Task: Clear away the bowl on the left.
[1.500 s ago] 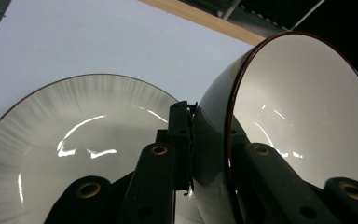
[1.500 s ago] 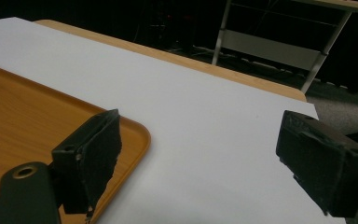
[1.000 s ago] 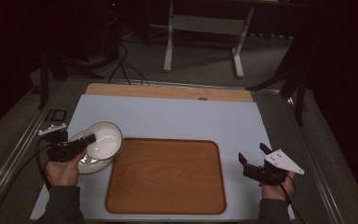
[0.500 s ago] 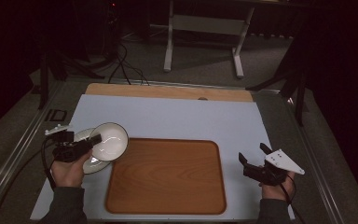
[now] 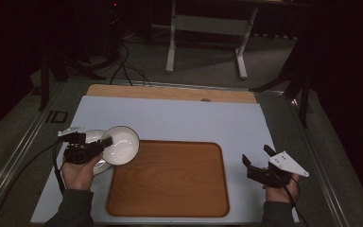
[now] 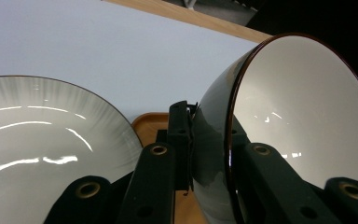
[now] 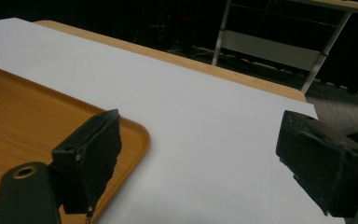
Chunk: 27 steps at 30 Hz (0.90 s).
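Gripping bowl (image 6: 298,126) rim, left gripper (image 5: 93,150), plate (image 6: 37,140) seemingly beneath, half-hidden.

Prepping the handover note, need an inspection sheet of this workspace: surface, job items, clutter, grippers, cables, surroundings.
Surface: white mat on a wood-edged table.
Job's things: bowl lifted and tilted at the wooden tray's left edge; plate on the mat beside it.
Clutter: nothing seen.
Grippers: left gripper shut on the bowl rim; right gripper open, holding nothing, right of the tray.
Cables: left gripper's cable trails off the mat; floor cables behind.
Surroundings: dark room, metal stand beyond the table.
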Motion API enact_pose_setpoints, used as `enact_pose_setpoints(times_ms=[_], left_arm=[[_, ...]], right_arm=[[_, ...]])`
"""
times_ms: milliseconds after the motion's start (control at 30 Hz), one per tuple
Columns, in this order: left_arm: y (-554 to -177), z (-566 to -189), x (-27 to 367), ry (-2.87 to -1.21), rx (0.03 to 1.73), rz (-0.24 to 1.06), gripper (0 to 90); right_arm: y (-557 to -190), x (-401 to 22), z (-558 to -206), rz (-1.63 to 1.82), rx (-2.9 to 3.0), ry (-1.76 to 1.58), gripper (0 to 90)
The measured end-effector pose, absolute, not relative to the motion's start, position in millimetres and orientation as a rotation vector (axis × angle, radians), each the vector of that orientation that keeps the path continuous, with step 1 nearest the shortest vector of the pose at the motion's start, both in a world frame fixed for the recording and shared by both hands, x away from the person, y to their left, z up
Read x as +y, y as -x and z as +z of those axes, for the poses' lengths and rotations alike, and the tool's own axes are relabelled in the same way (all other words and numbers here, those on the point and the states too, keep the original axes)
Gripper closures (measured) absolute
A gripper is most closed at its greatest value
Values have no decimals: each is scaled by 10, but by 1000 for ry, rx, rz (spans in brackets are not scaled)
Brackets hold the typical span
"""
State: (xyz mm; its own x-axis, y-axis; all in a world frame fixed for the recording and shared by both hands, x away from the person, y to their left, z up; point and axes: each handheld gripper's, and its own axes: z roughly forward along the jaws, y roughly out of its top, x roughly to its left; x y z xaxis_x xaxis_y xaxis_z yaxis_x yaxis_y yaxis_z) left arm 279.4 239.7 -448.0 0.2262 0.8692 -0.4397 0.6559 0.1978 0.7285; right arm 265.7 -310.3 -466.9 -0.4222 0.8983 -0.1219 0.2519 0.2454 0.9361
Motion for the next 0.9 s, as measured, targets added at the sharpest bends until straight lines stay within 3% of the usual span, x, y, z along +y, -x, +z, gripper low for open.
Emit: enact_pose_setpoints(times_ms=[900], left_arm=[[-2820,-4501,2102,-1590,1426,229,808]], right_arm=[[-2655,-3097,-4668,1183,1829,-1048,137]])
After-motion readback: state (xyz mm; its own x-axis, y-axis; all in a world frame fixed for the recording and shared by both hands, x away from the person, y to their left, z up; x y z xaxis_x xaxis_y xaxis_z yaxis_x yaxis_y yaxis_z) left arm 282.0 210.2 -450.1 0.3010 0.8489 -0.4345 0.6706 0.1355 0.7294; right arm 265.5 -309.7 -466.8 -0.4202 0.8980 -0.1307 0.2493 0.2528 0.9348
